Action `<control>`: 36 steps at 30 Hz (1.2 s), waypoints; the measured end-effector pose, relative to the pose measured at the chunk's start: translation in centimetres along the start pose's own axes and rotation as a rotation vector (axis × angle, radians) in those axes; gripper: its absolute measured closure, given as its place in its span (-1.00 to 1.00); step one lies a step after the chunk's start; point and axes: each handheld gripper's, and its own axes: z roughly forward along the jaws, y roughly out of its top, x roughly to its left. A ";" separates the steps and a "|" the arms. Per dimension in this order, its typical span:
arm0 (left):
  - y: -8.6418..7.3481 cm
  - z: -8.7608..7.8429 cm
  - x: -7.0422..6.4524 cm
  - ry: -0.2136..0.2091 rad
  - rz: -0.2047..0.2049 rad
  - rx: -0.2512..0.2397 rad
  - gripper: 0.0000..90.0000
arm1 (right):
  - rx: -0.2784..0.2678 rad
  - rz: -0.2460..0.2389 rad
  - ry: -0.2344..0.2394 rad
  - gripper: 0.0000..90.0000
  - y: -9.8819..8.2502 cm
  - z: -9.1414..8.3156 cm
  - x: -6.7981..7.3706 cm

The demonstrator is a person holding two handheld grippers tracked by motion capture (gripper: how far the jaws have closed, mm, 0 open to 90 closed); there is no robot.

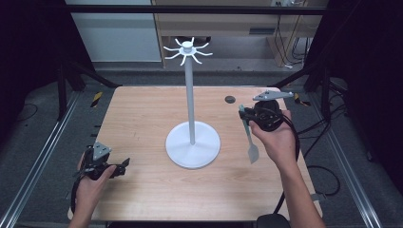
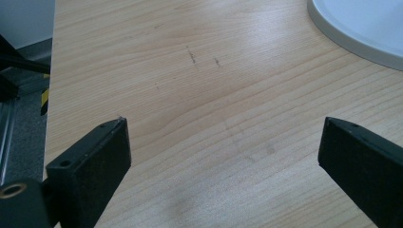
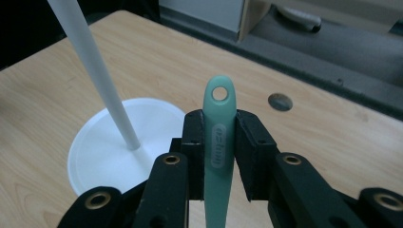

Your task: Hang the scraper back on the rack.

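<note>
A light wooden table [image 1: 142, 114] with a small dark round hole [image 1: 230, 99] near its far edge stands on grey floor [image 1: 43, 137] between metal rails [image 1: 33, 166], with black frame bars [image 1: 190, 8], a pale cabinet [image 1: 214, 23] and loose cables [image 1: 290, 47] behind.

Mint-green spatula [image 3: 219, 142]; white stand [image 1: 192, 142]; pale woodgrain table [image 1: 142, 114]

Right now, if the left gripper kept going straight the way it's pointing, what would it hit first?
Probably the bare wooden table: the open left gripper looks down onto it. The stand's white base sits off to one side, likely outside that line, though depth is unclear.
</note>
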 end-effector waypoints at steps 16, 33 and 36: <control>0.0 0.0 0.0 -0.008 0.003 0.006 -0.92 | -0.129 -0.025 -0.020 0.66 1.9 -1.1 1.0; 0.0 0.0 -0.2 -0.025 0.012 -0.004 -0.92 | -0.197 -0.040 0.030 0.66 3.2 -2.0 2.8; 0.0 0.0 -0.3 -0.027 0.018 0.003 -0.92 | -0.206 -0.049 0.040 0.66 3.6 -2.2 3.2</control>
